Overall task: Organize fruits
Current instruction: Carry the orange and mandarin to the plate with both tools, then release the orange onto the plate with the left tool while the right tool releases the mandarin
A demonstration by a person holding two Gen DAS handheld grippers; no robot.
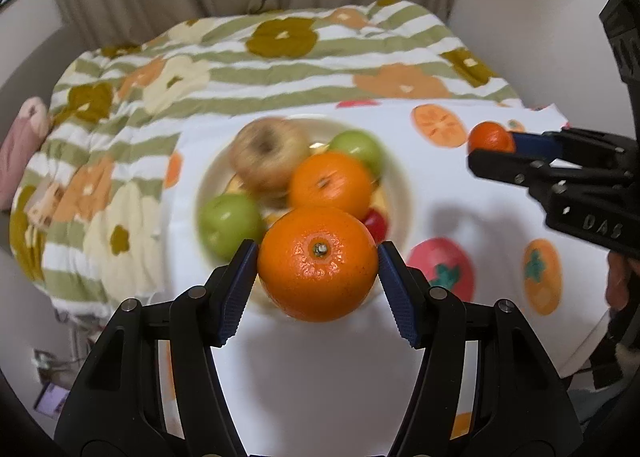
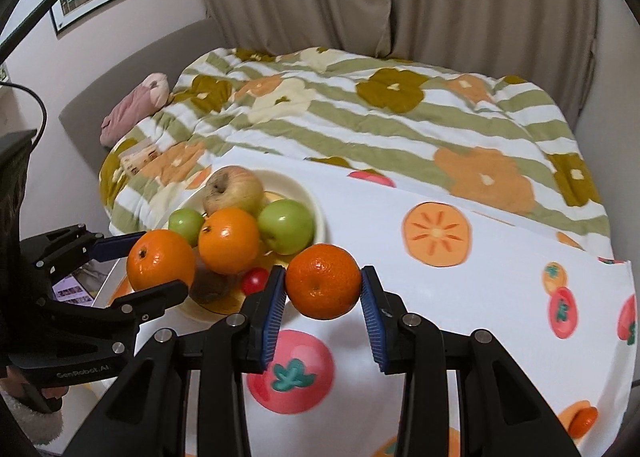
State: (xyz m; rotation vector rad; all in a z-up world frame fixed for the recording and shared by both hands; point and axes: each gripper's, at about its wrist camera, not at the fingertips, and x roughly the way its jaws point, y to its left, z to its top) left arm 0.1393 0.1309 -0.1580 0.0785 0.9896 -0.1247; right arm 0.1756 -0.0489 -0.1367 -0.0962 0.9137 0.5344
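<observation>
Your left gripper [image 1: 318,263] pinches a large orange [image 1: 318,262], stem end facing the camera. Your right gripper [image 2: 323,282] pinches a mandarin [image 2: 323,281], its stem axis roughly upright, beside the fruit plate [image 2: 316,205].

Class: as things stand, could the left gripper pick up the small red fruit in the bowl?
Probably not yet: the left gripper is already shut on a large orange, so its jaws are full, and the red fruit sits low beside other fruit.

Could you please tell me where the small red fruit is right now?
The small red fruit lies in the plate, at its near edge, below the orange and just left of the right gripper.
</observation>
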